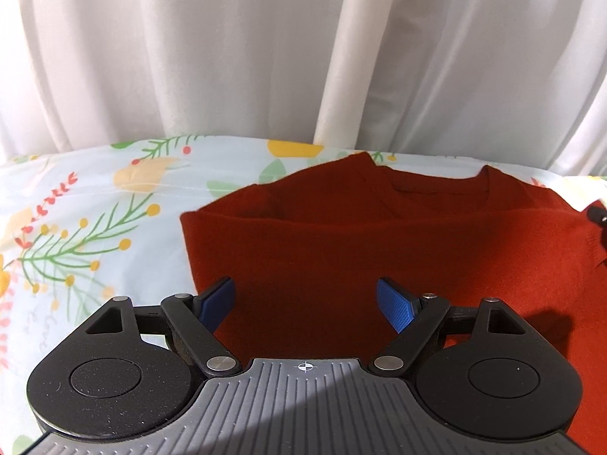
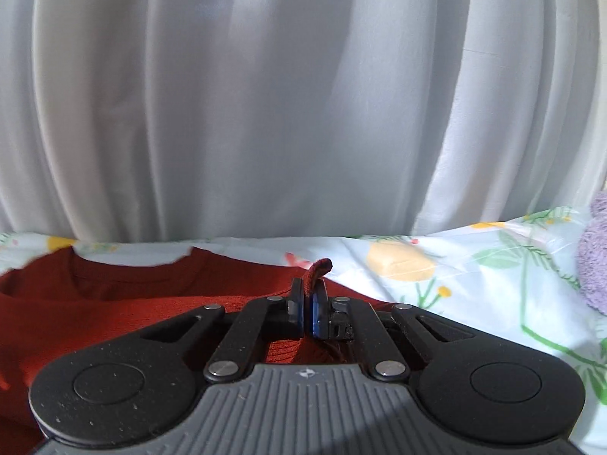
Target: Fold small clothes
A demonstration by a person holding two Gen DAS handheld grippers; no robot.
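We've got the right hand-held gripper (image 2: 308, 309) pinched on an edge of the rust-red knit sweater (image 1: 341, 250) at frame centre, left hand-held gripper (image 1: 305, 303) hovering open, so carry that fold across slowly, keeping edges lined up.

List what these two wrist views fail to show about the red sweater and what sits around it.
- Red sweater: its near hem, left wrist view, hidden behind the open left gripper.
- The sweater part pinched by the shut right gripper: right wrist view, only a tip shows.
- Purple fuzzy thing: cut off by the right edge.
- Flowered sheet: its far edge blurs into the white curtain.
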